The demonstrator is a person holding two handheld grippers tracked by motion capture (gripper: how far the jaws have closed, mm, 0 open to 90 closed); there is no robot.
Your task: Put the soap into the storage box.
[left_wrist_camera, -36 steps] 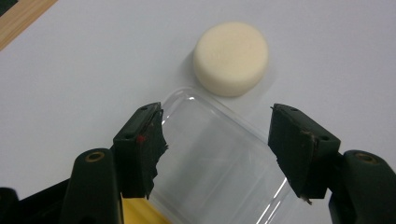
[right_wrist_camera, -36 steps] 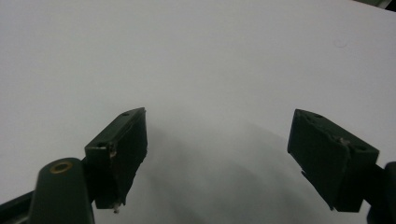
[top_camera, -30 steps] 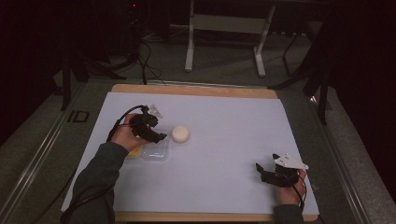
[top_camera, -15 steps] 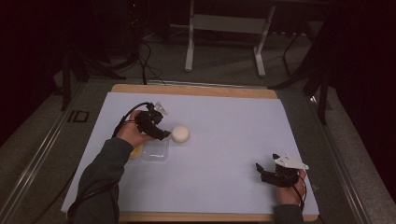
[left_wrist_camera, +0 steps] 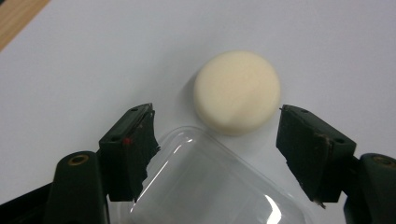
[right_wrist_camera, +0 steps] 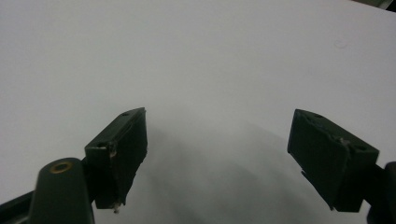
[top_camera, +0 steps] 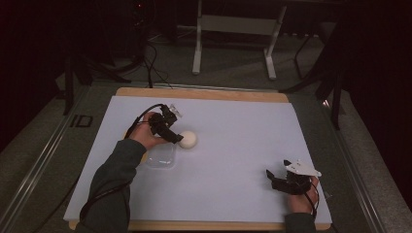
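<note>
Dim, dark-edged high view; bright, soft close-ups, glare on clear plastic container (left_wrist_camera: 210, 186)

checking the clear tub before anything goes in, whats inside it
Nothing can be seen inside the clear plastic container; the white sheet shows through it. The cream round puck lies just outside its rim. Its near end is out of frame.

Left gripper (top_camera: 176, 138) held in left hand (top_camera: 145, 135), jaws just been opening, nothing gripped. Right gripper (top_camera: 272, 179) low, jaws apart, probably resting, empty.
</note>
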